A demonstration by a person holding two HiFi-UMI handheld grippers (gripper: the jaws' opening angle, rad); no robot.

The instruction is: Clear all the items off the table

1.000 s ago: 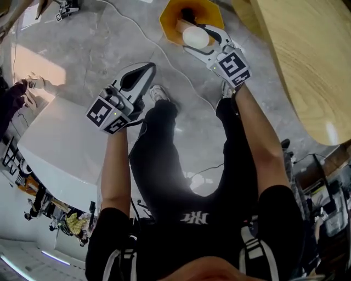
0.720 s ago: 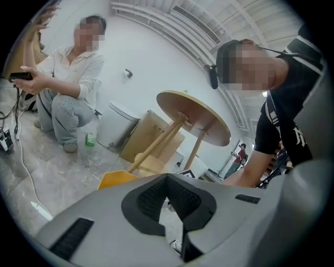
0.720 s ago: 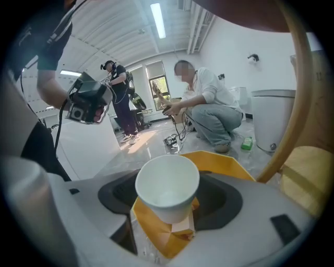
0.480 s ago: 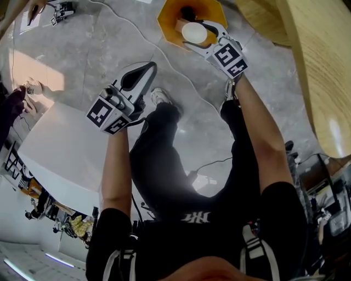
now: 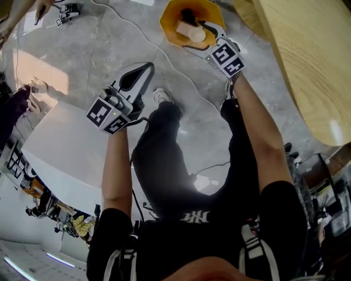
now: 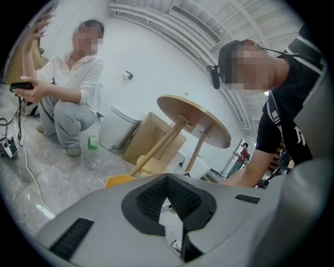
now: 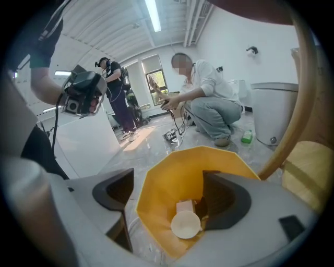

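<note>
While the white cup lies on its side at the bottom of the yellow bin, its round mouth faces up at me and a pale pinkish block sits just behind it. My right gripper hangs over the bin's rim, tilted down into it, and its jaws have just been opening. They stand wide apart now, with the cup seen low between them, close to the right-hand pad, and I grip nothing. From the head view a dark item also lies in the bin, too small for me to identify. The bin stands on the grey stone floor, near the foot of the round wooden table, whose slanting wooden leg crosses the right gripper view. My left gripper is well apart from the bin, held out in front of my left knee, its jaws closed together at the tips with nothing between them. A white cable trails across the floor toward the bin. Beyond it a person crouches on the floor, a small green bottle just beside their shoe.
</note>
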